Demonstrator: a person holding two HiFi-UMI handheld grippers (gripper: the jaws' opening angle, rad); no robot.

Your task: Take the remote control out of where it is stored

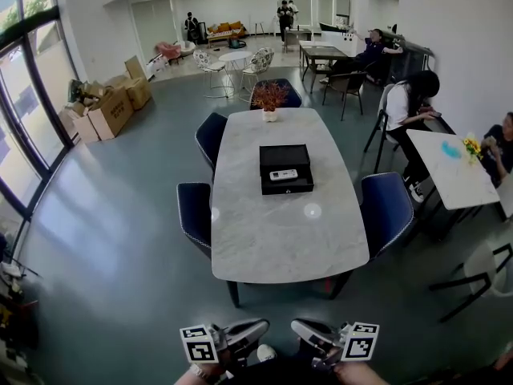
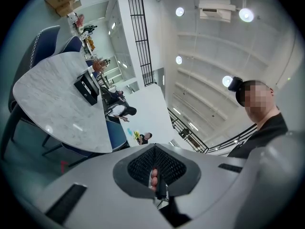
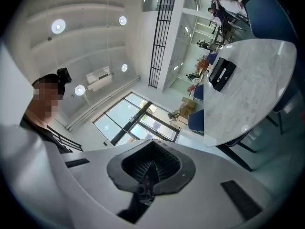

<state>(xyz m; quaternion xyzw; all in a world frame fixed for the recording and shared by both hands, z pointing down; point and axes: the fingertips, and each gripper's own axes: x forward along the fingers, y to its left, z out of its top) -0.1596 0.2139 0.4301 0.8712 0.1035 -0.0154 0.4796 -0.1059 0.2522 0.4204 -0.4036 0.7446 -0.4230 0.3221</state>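
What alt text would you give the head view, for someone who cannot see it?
A black box sits midway along a marble table ringed by dark blue chairs, with a potted plant at its far end. At the bottom edge, short of the table, the left gripper and right gripper are held side by side.

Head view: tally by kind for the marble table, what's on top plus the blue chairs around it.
black box: 1
potted plant: 1
blue chairs: 4
Total: 6
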